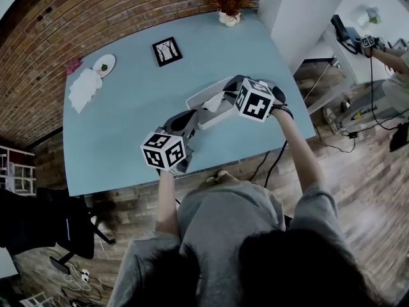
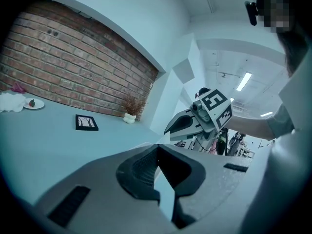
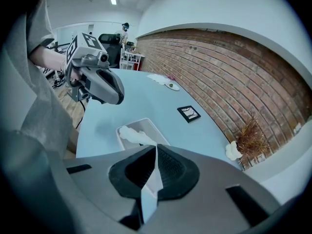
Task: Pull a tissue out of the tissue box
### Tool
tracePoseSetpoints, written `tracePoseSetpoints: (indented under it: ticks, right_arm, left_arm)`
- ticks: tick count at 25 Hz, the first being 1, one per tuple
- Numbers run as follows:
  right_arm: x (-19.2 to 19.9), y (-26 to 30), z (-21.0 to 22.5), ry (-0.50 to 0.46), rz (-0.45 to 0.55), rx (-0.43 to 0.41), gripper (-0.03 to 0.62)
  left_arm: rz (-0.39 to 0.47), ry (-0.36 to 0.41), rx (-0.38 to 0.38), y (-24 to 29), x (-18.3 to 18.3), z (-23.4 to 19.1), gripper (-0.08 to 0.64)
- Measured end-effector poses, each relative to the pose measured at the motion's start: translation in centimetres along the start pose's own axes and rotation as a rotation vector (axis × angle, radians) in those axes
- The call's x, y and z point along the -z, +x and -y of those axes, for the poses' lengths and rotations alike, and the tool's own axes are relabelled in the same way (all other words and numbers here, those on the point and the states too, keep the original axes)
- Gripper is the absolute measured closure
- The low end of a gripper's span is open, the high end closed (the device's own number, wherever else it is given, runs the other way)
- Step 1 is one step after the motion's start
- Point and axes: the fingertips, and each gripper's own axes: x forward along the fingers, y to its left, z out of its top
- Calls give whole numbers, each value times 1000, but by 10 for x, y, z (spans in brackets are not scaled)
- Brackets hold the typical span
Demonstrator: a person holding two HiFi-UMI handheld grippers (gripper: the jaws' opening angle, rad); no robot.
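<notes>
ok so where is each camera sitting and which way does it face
Head view: on the person's head, facing steeply down at table, tissue box; hair, arms, left gripper, right gripper show.
Left gripper view: on that gripper, facing across the table to the brick wall; own jaws show.
Right gripper view: on that gripper, facing down at the tissue box; own jaws, sleeve show.
Shared: both gripper views see the picture frame.

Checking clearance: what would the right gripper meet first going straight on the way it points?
Most likely the tissue box, just beyond the right gripper, which is shut on a tissue; depth is unclear.
</notes>
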Motion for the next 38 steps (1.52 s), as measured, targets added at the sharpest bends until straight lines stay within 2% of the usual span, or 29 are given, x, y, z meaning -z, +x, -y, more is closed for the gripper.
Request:
tracePoseSetpoints:
  ticks: [6, 23, 38]
  right_arm:
    - [-6, -8, -3, 18, 14, 35, 589]
    - [-2, -45, -4, 168, 85, 186, 589]
    - [-7, -79, -7, 225, 162, 273, 589]
  left_arm:
    - [5, 15, 15, -7, -1, 1, 557]
    - [11, 80, 83, -16, -5, 13, 557]
    - [38, 133, 130, -15, -15, 35, 557]
